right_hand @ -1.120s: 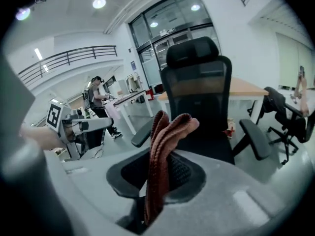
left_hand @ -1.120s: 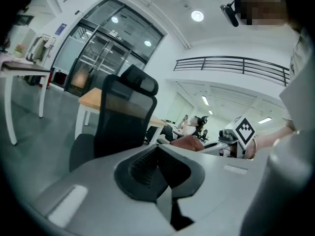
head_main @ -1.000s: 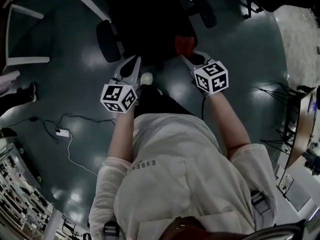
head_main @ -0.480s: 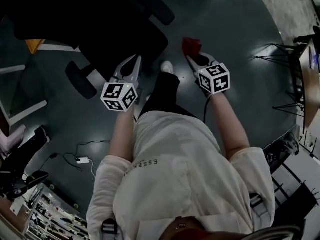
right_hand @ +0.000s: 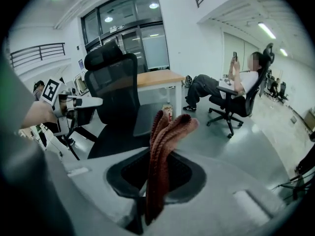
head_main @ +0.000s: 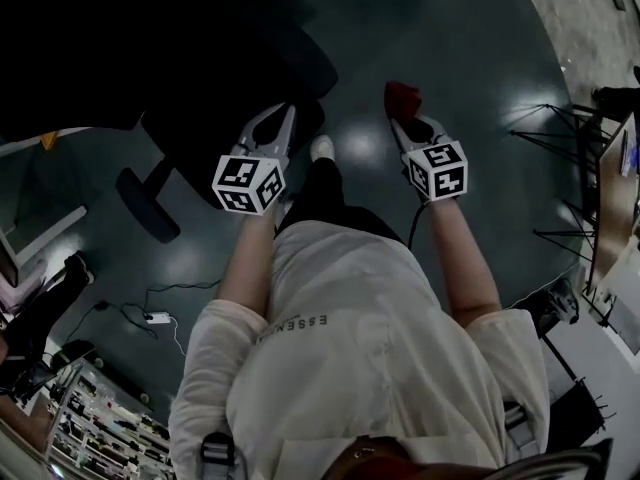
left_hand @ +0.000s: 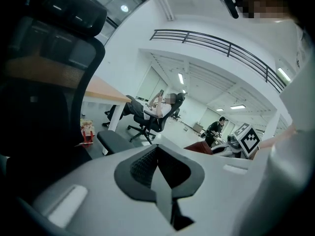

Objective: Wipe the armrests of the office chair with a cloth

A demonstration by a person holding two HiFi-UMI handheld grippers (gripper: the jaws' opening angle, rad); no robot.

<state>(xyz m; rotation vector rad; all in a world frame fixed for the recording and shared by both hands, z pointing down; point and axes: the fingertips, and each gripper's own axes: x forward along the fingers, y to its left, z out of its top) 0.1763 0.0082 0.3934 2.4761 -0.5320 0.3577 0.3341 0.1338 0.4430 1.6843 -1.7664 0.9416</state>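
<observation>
The black office chair (head_main: 240,63) stands at the upper left of the head view, one padded armrest (head_main: 138,204) sticking out at its lower left. My left gripper (head_main: 278,118) hangs over the seat's near edge, shut and holding nothing. In the left gripper view (left_hand: 157,152) a dark armrest pad (left_hand: 117,140) lies just beyond the jaws, the chair's backrest (left_hand: 44,82) at the left. My right gripper (head_main: 405,116) is shut on a red cloth (head_main: 402,95) to the chair's right. In the right gripper view the cloth (right_hand: 165,141) stands up from the jaws, the chair (right_hand: 114,90) farther off at the left.
A wooden desk (right_hand: 158,77) stands behind the chair. A person sits in another office chair (right_hand: 237,97) at the right. A power strip with cable (head_main: 155,318) lies on the floor at the left. Tripod legs (head_main: 560,118) spread at the right; shelves (head_main: 90,438) fill the lower left.
The chair has slid leftward in the head view as the person turned. Both grippers stay in front of the body, the right one still holding the red cloth.
</observation>
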